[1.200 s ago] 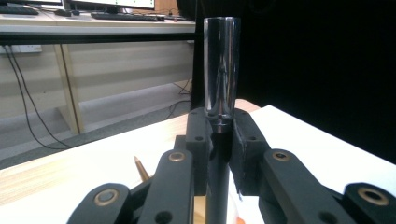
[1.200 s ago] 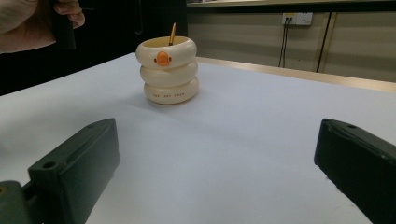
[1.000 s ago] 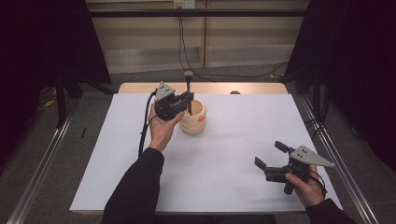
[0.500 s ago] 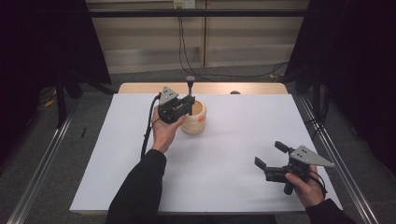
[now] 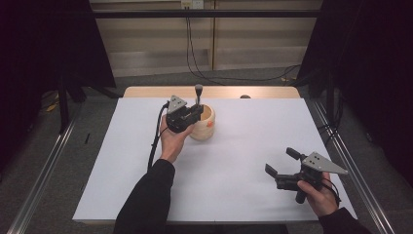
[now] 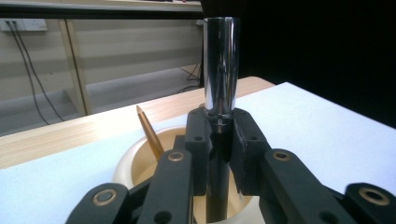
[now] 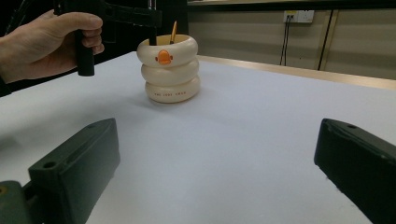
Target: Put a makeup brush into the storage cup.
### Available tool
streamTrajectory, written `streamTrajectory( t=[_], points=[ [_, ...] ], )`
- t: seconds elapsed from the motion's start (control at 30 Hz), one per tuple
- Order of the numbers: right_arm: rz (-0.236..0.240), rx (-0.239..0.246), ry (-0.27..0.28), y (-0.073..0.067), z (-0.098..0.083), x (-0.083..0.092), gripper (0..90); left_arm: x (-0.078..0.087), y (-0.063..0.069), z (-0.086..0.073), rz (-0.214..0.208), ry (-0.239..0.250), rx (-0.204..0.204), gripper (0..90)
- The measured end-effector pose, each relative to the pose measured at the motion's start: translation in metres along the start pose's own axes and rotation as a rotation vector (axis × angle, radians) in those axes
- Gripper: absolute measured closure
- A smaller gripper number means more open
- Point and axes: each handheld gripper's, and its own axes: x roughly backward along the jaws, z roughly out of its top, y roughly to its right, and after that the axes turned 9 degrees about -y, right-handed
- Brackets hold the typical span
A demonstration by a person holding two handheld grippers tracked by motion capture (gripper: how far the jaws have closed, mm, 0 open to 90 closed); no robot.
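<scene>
Left hand-held gripper [image 5: 194,113] level (clamping brush [image 6: 219,70]) | over holder [image 5: 207,126]

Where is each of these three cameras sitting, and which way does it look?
High view: above the person's side, facing forward and down on the white table; both forearms show.
Left gripper view: rides the left gripper, looking along its jaws shut on a brush over the cream holder.
Right gripper view: rides the right gripper, low over the table, jaws open, facing the holder and the left hand.
All three share the holder.
</scene>
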Motion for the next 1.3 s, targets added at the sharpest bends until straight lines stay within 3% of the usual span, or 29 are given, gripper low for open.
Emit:
streamTrajectory(
  t=[0.13,0.33,0.37,0.57,0.63,0.83,0.9,1.0,1.27,1.3],
  points=[
    [0.002,-0.001,-0.001,-0.0003,0.0,0.0001,0.0,-0.0013,-0.0024,-0.0018,-0.02,-0.001,0.004,78.7],
    [0.006,0.001,-0.002,-0.0001,-0.0002,-0.0005,0.0,-0.0016,-0.0031,-0.0023,0.003,0.003,0.0,74.5],
    [0.006,-0.01,-0.004,-0.0007,-0.0002,-0.0006,0.0,-0.002,-0.0031,-0.0025,0.016,0.005,-0.012,72.7],
    [0.01,-0.006,-0.006,-0.0005,-0.0003,-0.0005,0.0,-0.0037,-0.0006,-0.0027,0.017,0.005,0.002,61.4],
    [0.01,-0.008,-0.002,-0.0002,-0.0002,-0.0004,0.0,-0.0037,-0.0019,-0.0028,-0.004,0.006,0.018,54.7],
    [0.008,-0.001,0.001,0.0007,-0.0005,0.0001,0.0,-0.0004,-0.0027,-0.0002,-0.001,0.0,0.039,35.3],
    [0.006,-0.009,0.001,0.0011,-0.0008,0.0005,0.0,0.0,-0.0012,0.0015,-0.019,0.02,0.051,29.6],
    [0.003,-0.001,0.002,0.0025,-0.001,-0.0003,0.0,-0.0014,-0.0019,0.003,-0.019,0.008,0.054,13.7],
    [-0.002,-0.013,0.003,0.0026,-0.0008,-0.0011,0.0,0.0011,-0.0048,0.0026,-0.027,-0.004,0.013,4.1],
    [-0.006,-0.01,-0.001,0.0029,-0.0009,-0.0013,0.0,0.0015,-0.0033,0.0034,-0.013,-0.003,0.014,3.5]
  ],
)
